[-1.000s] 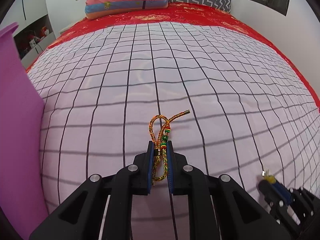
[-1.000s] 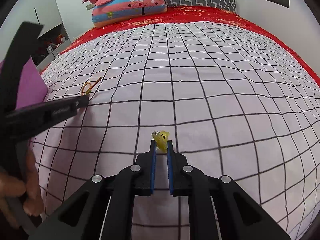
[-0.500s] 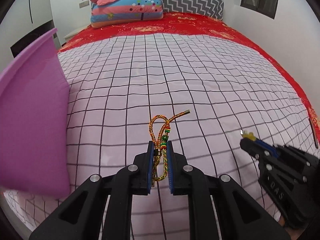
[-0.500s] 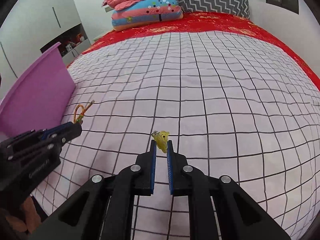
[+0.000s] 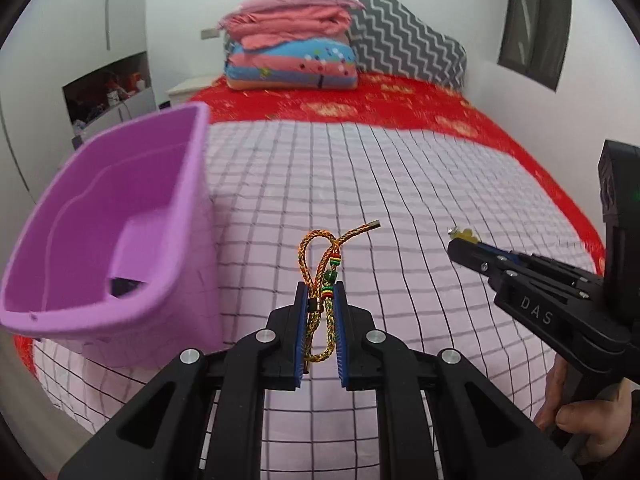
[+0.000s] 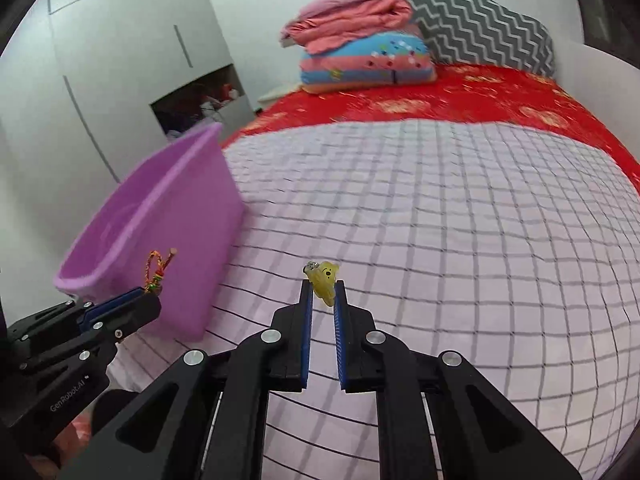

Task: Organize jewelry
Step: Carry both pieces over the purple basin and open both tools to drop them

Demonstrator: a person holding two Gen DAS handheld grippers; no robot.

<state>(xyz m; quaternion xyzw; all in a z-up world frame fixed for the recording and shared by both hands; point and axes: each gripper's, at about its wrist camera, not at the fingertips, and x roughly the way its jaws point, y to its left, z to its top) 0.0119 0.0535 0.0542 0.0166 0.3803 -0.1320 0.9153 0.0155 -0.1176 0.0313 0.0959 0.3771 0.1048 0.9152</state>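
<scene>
My left gripper (image 5: 320, 300) is held level with its jaws clamped narrow, blue pads (image 5: 301, 332) pressing inward. My right gripper (image 6: 323, 286) sits beside it, likewise pinched, with my right hand (image 5: 580, 420) wrapped around its handle.

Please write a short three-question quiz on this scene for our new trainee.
1. True or false: the left gripper holds a braided cord bracelet.
2. What does the right gripper hold? A) a ring B) a yellow bear charm C) nothing
3. Fill in: the purple bin stands on the ____.

Key: 1 true; 2 B; 3 bed.
</scene>
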